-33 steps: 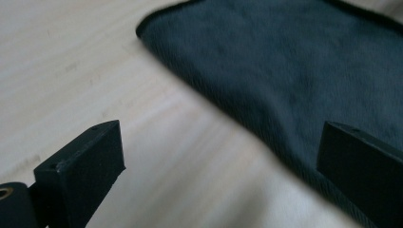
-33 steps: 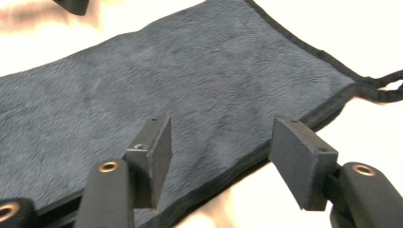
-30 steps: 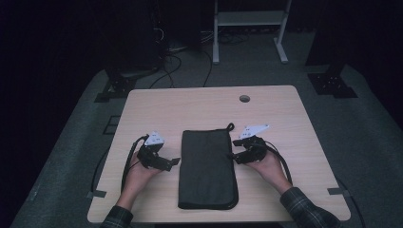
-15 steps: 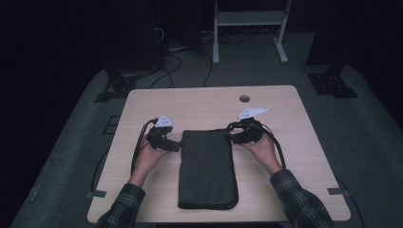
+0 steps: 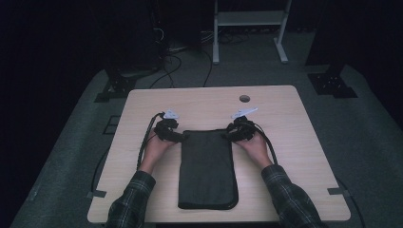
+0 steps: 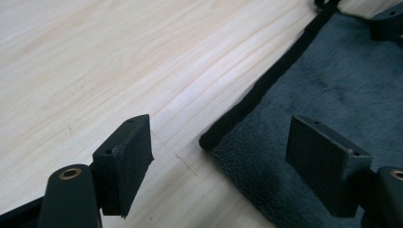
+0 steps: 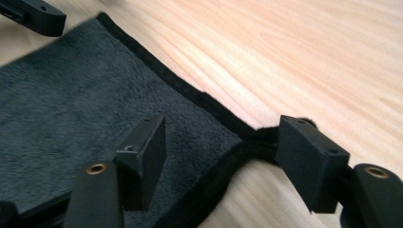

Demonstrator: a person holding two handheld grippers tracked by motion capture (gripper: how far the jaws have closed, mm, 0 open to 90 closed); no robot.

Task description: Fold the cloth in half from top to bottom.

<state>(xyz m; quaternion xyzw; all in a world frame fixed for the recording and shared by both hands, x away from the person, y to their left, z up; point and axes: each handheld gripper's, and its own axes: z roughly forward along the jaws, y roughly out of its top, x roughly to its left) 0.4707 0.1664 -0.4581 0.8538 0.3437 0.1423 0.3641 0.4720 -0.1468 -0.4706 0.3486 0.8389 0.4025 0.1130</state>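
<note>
no readable text, labels or signs anywhere

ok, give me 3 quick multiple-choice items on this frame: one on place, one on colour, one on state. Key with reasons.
1. Where are the two grippers on the cloth?
A. at its two far corners
B. at its two near corners
C. both at its middle

2. What colour is the cloth?
A. white
B. dark grey
C. red

3. How does the cloth lie on the table?
A. flat, as a long folded strip
B. crumpled in a ball
C. hanging off the edge

Key: 1 A, the left gripper and right gripper sit at the far corners; 2 B, dark grey pile with black edging; 3 A, it lies flat and straight.
</note>
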